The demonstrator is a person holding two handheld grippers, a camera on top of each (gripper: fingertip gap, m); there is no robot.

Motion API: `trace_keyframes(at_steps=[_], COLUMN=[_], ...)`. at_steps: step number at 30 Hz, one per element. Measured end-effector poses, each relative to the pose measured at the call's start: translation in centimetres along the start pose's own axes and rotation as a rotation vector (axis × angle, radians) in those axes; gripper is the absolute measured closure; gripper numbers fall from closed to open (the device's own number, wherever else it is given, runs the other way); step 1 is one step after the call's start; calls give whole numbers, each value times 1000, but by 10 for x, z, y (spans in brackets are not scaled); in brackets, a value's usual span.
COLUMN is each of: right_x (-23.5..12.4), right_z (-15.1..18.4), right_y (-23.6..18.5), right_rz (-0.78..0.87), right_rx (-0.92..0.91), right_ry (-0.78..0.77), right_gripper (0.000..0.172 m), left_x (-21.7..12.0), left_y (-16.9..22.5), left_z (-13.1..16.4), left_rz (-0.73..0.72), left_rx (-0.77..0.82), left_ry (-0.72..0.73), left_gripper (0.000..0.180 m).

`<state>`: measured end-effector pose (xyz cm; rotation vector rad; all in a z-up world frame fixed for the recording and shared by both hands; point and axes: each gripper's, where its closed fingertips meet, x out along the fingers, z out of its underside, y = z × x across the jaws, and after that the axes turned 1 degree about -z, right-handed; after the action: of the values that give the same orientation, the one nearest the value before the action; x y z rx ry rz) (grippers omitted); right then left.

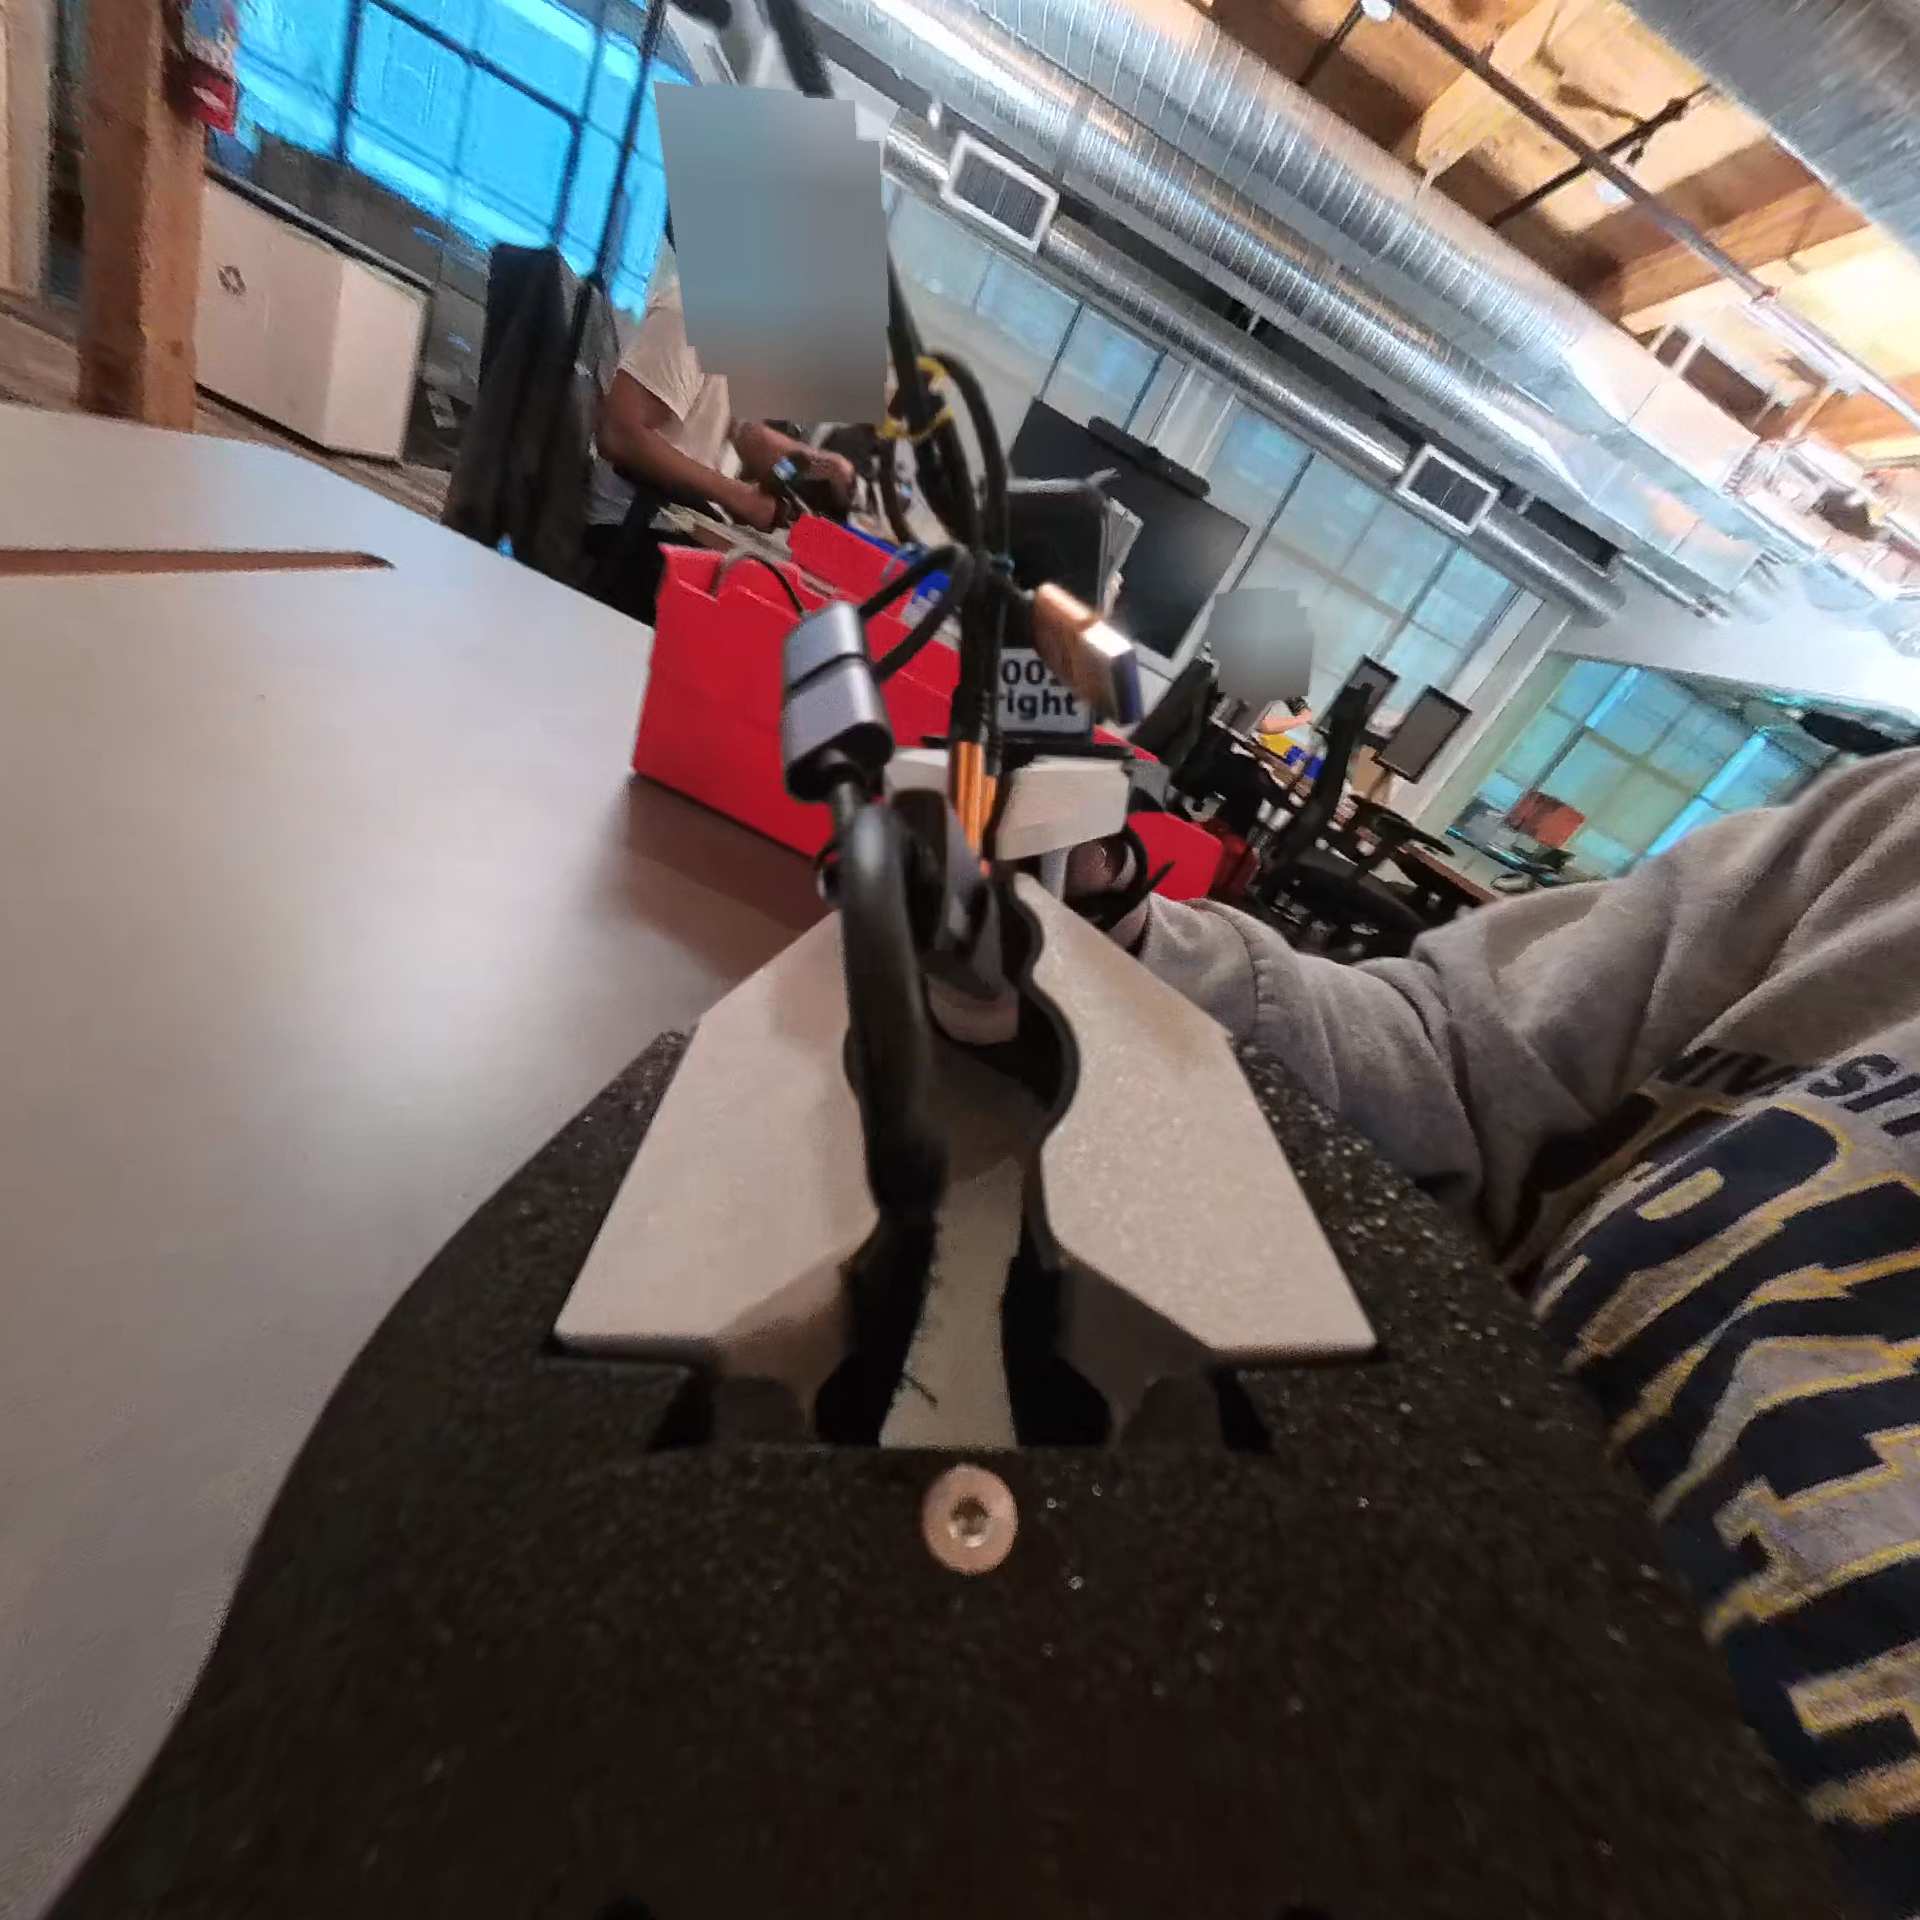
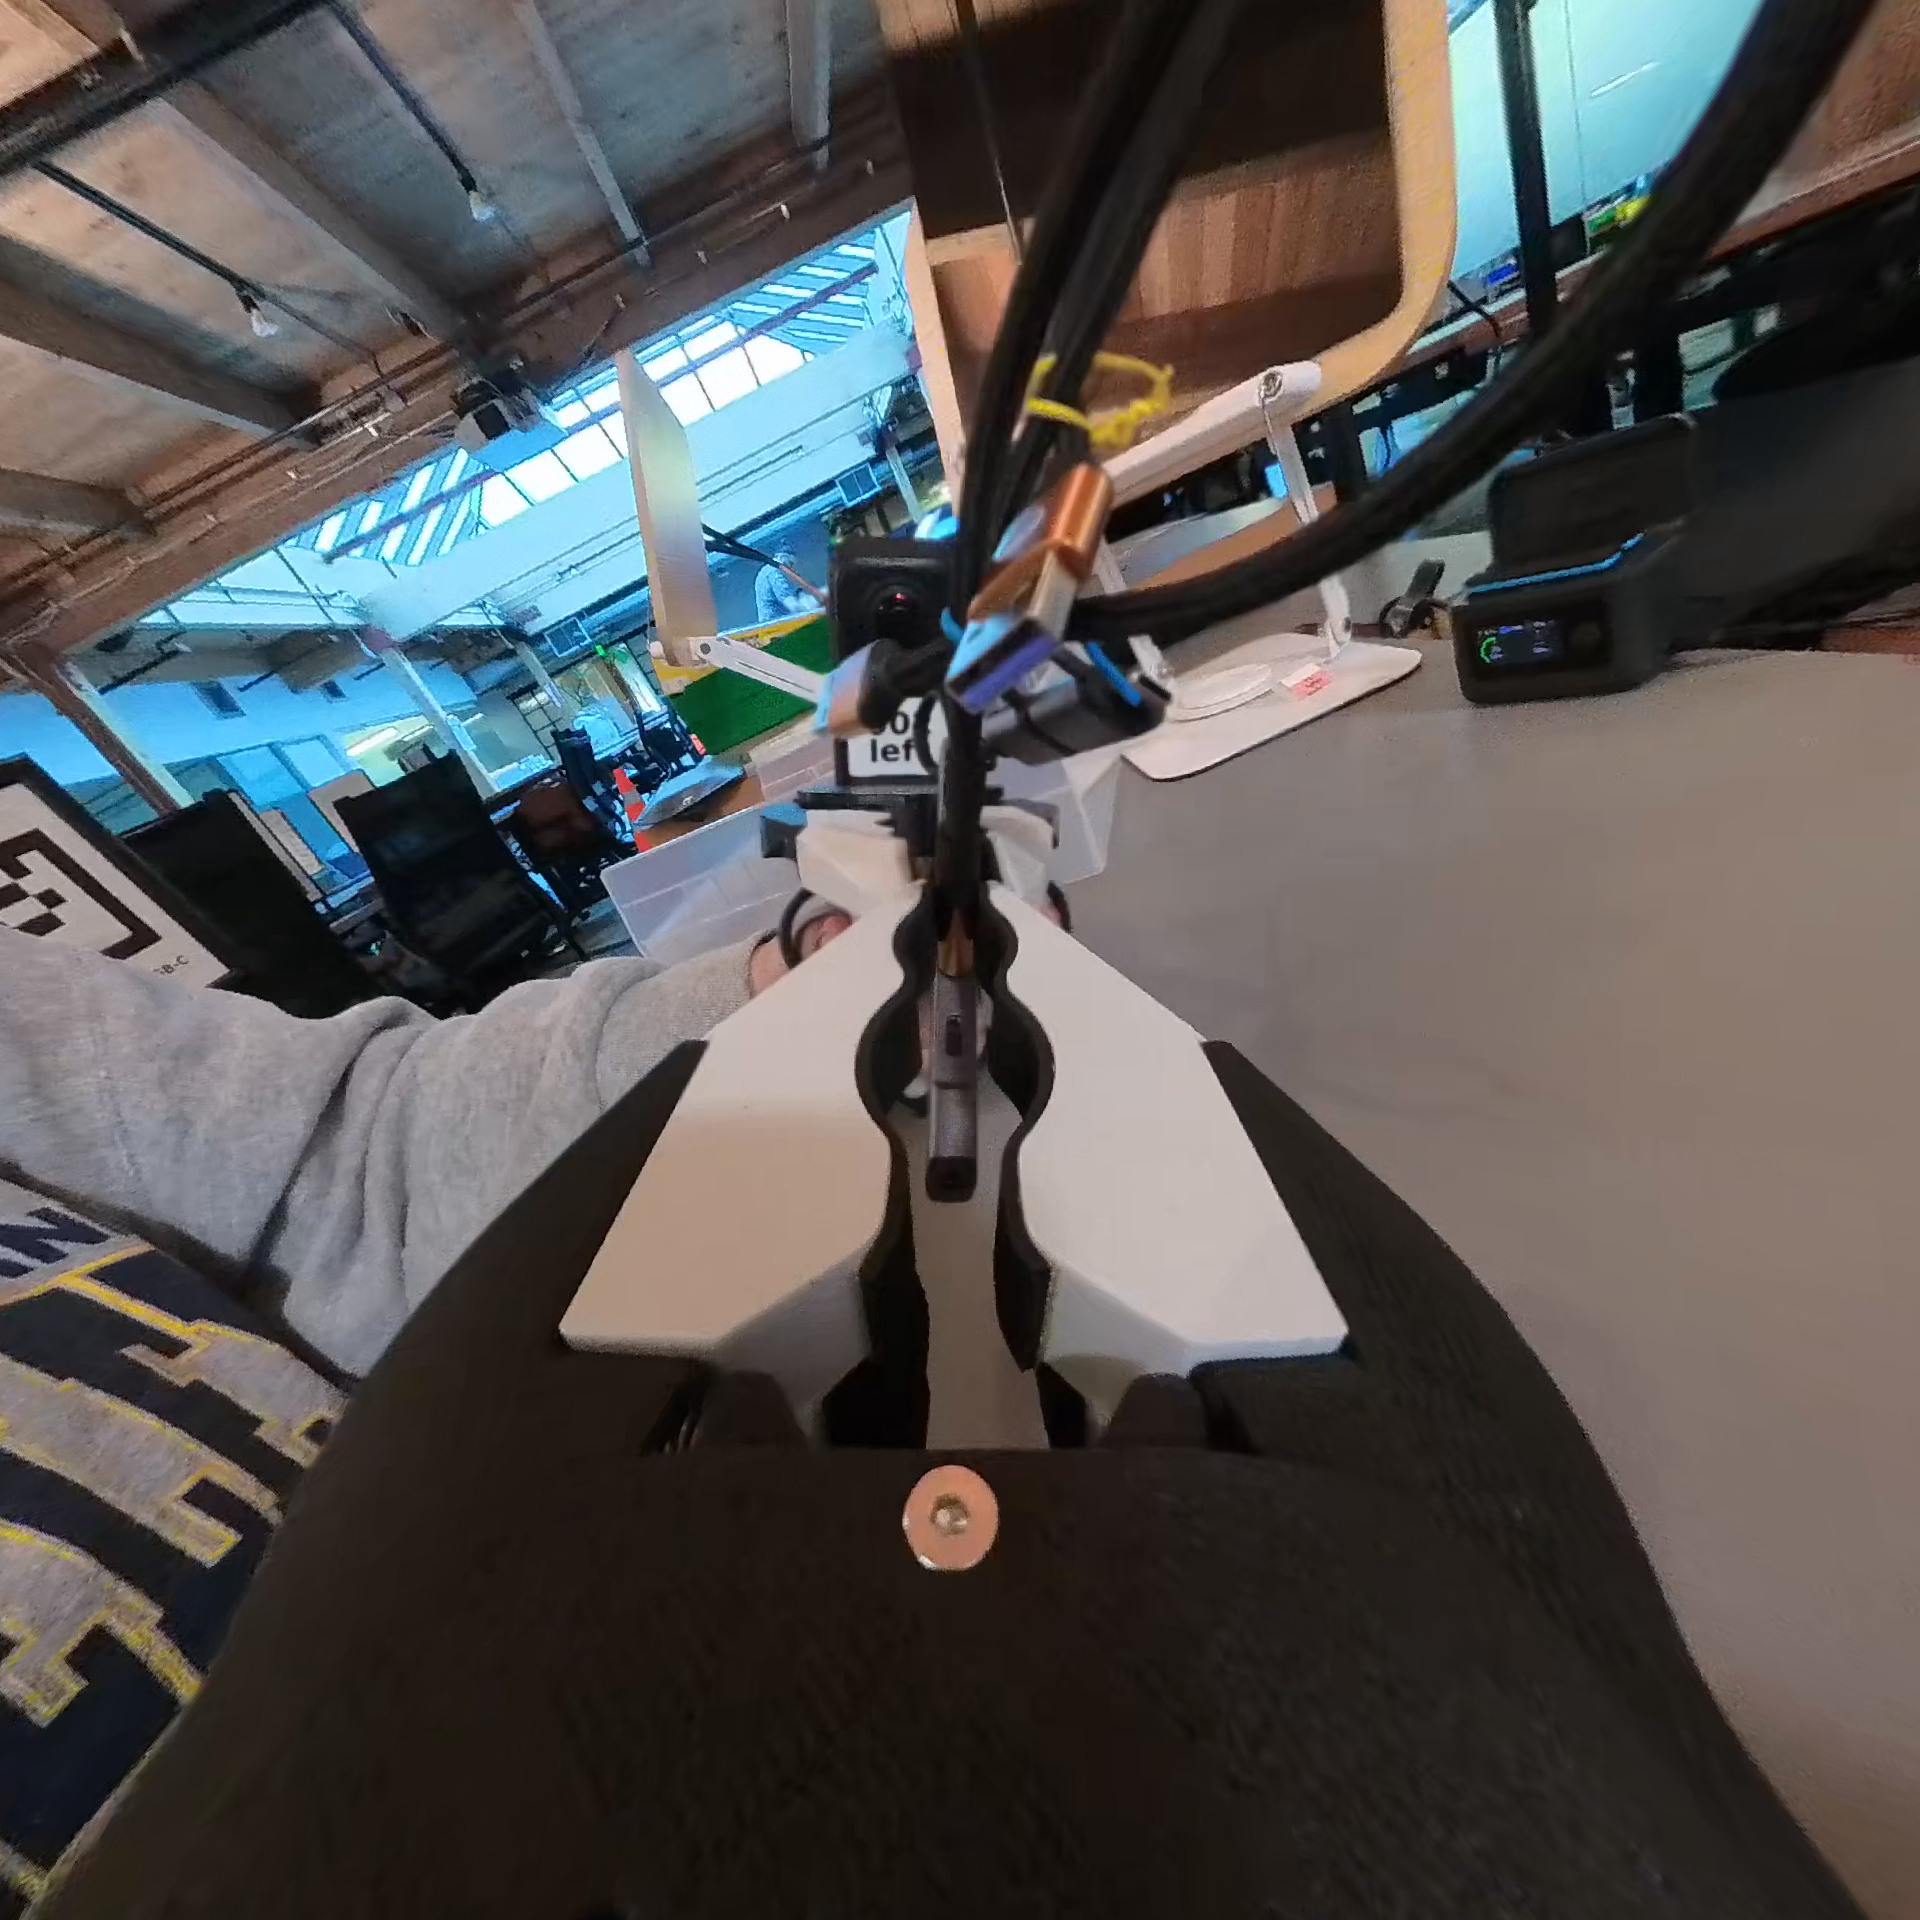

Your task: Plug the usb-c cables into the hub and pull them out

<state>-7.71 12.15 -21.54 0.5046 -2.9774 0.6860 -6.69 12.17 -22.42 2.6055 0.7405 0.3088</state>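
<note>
In the right wrist view my right gripper is shut on a slim grey hub, seen edge-on between the fingers. An orange-trimmed plug sits at the fingertips. Black cables rise from it to a tied bundle of loose plugs, among them a copper-coloured one and a blue one. My left gripper faces the right gripper tip to tip. It is shut on a thick black cable that leads to a grey adapter. The left gripper also shows in the right wrist view.
Both grippers are held above a grey table. A red bin stands behind them, and a clear plastic bin on the other side. A black device with a screen and a white stand are on the table. A grey sleeve is close by. Less than 4 cm separates the two grippers' tips.
</note>
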Motion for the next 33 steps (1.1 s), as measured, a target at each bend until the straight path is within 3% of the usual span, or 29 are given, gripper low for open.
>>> trace_keyframes(at_steps=[2,5,19,24,28,33], right_x=[2,3,19,23,26,26], right_z=[3,3,3,6,8,8], right_y=[0,-6,-12,-16,-24,-23], right_rz=[-10,-63,-67,-47,-119,-92], right_rx=[14,61,31,-40,53,24], right_ry=[-5,12,143,143,141,139], right_gripper=[169,169,170,170,170,170], left_x=[5,10,-9,-15,-20,-20], left_y=[4,9,13,16,23,23], left_z=[6,8,8,9,10,11], left_rz=[17,13,19,32,71,86], left_rx=[10,69,45,63,88,71], left_ry=[-38,-50,-100,-72,-55,-70], left_gripper=[158,173,173,172,172,172])
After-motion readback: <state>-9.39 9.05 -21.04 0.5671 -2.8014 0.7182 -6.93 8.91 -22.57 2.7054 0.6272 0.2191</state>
